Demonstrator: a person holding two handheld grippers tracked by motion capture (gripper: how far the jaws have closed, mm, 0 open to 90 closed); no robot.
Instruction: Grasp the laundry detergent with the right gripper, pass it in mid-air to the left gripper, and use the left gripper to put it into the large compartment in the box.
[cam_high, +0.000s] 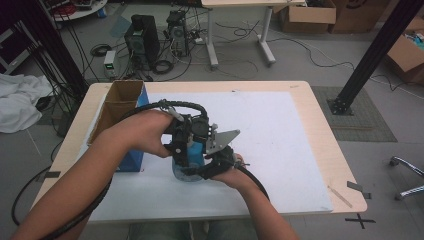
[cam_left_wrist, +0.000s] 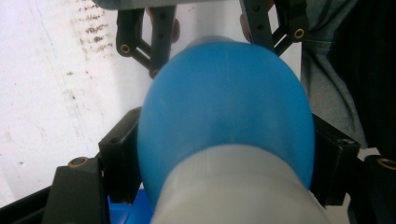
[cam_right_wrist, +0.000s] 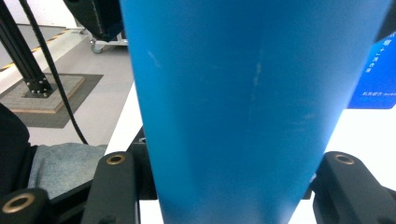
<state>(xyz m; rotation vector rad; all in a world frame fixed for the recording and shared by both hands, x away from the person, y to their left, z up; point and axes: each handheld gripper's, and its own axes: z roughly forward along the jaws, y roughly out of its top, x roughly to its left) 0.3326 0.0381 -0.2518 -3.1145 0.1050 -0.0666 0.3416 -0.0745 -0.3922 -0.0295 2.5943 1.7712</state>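
Blue bottle (cam_right_wrist: 243, 107) fills the right gripper view close up, its body clamped between the right gripper's (cam_high: 220, 167) jaws above the desk (cam_high: 280, 150), near its front edge. Left gripper (cam_high: 187, 142) sits over the rounded blue top with its grey neck (cam_left_wrist: 233, 186); jaws flank it, apparently pressing. Judgement: keep the right grip still, seat the left jaws squarely, turn slowly to avoid slipping.
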